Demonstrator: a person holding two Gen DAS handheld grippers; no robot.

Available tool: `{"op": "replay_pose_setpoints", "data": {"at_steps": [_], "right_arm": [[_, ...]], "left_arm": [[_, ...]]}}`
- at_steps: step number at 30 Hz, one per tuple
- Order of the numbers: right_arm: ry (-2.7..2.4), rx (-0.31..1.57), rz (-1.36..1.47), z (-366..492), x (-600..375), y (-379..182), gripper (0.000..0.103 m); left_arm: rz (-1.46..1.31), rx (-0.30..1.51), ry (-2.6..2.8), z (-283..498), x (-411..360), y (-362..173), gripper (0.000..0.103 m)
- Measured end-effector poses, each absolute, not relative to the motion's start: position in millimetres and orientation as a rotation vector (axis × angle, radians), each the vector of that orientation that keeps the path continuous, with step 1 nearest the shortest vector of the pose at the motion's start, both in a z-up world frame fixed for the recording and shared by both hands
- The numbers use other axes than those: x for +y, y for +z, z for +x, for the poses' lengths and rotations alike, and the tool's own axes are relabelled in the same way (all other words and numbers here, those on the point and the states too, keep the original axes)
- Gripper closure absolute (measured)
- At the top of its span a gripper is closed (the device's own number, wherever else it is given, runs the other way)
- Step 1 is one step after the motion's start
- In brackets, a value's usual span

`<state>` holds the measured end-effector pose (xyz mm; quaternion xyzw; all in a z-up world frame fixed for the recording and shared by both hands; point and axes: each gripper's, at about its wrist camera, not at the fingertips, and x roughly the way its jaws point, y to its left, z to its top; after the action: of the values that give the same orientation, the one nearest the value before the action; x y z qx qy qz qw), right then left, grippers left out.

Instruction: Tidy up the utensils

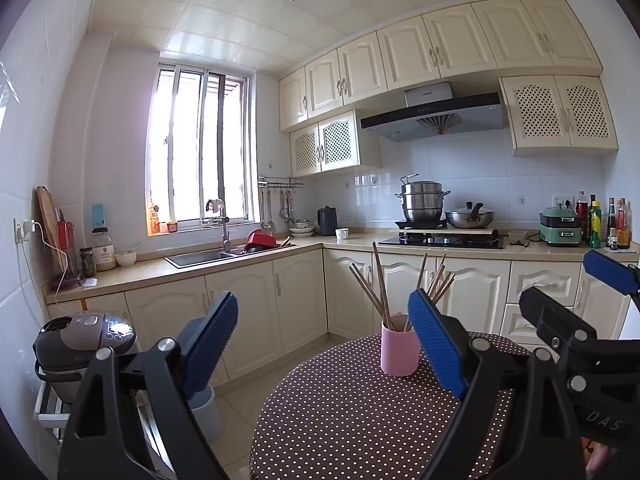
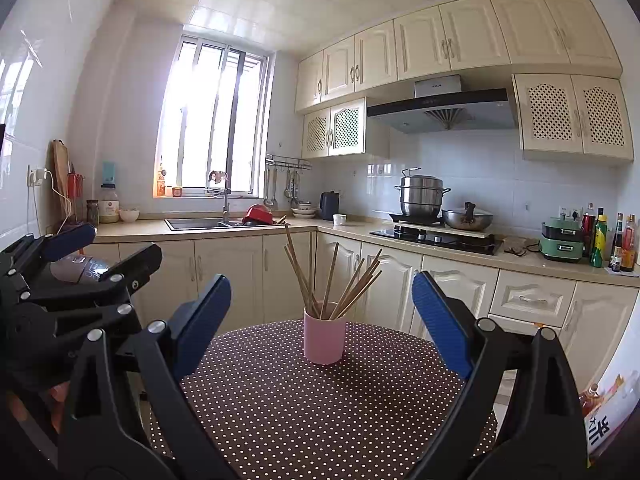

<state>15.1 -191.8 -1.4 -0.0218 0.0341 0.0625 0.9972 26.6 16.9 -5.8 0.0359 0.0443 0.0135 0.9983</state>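
A pink cup [image 1: 399,345] stands upright on a round table with a brown polka-dot cloth [image 1: 352,412]. Several wooden chopsticks [image 1: 380,288] stand in the cup, fanned out. The cup [image 2: 324,338] and chopsticks [image 2: 332,280] also show in the right wrist view, on the table [image 2: 320,408]. My left gripper [image 1: 324,340] is open and empty, held above the table's near left edge. My right gripper [image 2: 322,320] is open and empty, held short of the cup. The right gripper shows at the right of the left wrist view [image 1: 572,292], and the left gripper at the left of the right wrist view [image 2: 104,248].
A rice cooker [image 1: 84,344] sits on a low stand left of the table, with a blue-grey bin [image 1: 206,412] beside it. Cream kitchen cabinets [image 1: 304,296] run behind the table, with a sink [image 1: 208,257] and a stove with pots [image 1: 440,236]. A printed bag [image 2: 608,412] is at the right.
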Motion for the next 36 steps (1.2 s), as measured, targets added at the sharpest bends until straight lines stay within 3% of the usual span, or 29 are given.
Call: {"op": "replay_pose_setpoints", "data": {"at_steps": [36], "right_arm": [[0.125, 0.079, -0.040, 19.0, -192.8, -6.6, 0.012]], "left_arm": [[0.082, 0.095, 0.029, 27.1, 26.1, -9.7, 0.017]]}}
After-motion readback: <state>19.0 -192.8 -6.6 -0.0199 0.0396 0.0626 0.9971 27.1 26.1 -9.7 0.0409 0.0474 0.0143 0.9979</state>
